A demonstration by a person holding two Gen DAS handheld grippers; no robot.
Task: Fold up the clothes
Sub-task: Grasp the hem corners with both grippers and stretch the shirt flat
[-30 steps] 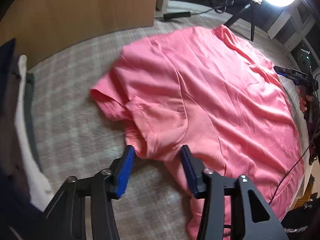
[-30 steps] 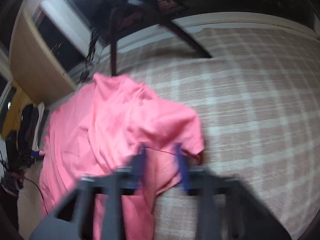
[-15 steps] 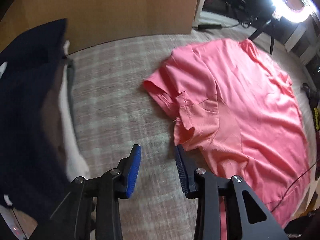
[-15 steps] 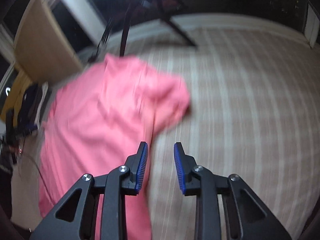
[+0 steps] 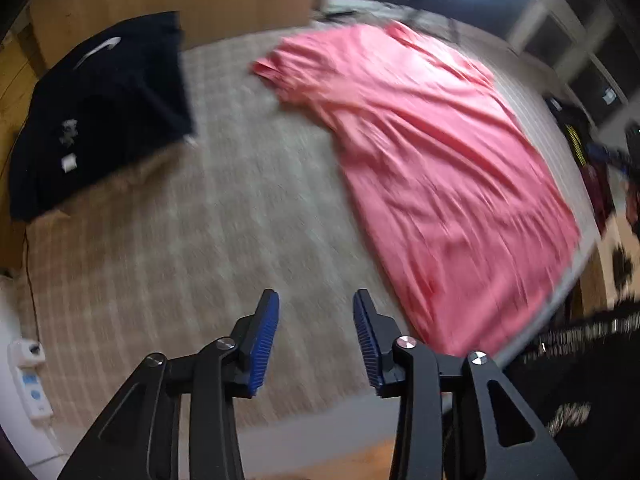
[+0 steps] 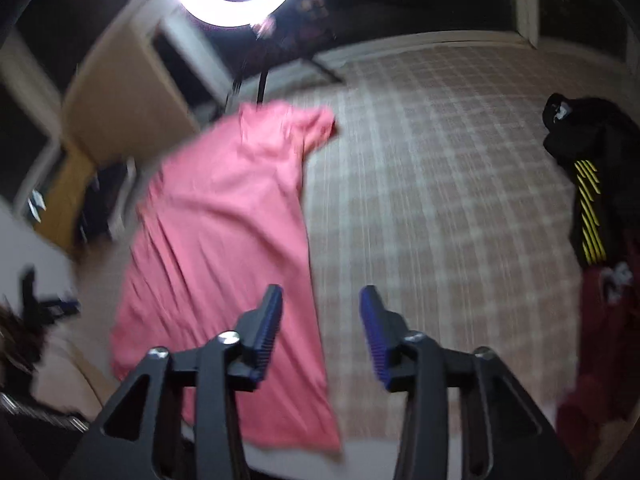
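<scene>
Pink shirt lies spread flat on the plaid bed, sleeves out near the far end. The left gripper hovers beside its near edge, fingers spread and holding nothing; the right gripper likewise, over the hem. Dark clothes lie at the bed's side.

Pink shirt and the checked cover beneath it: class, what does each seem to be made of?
Pink shirt: thin, soft matte fabric, probably a light knit; it lies limp with fine creases. Checked cover: looks like woven cloth, dull finish, pale plaid lines; motion blur hides its weave.
</scene>
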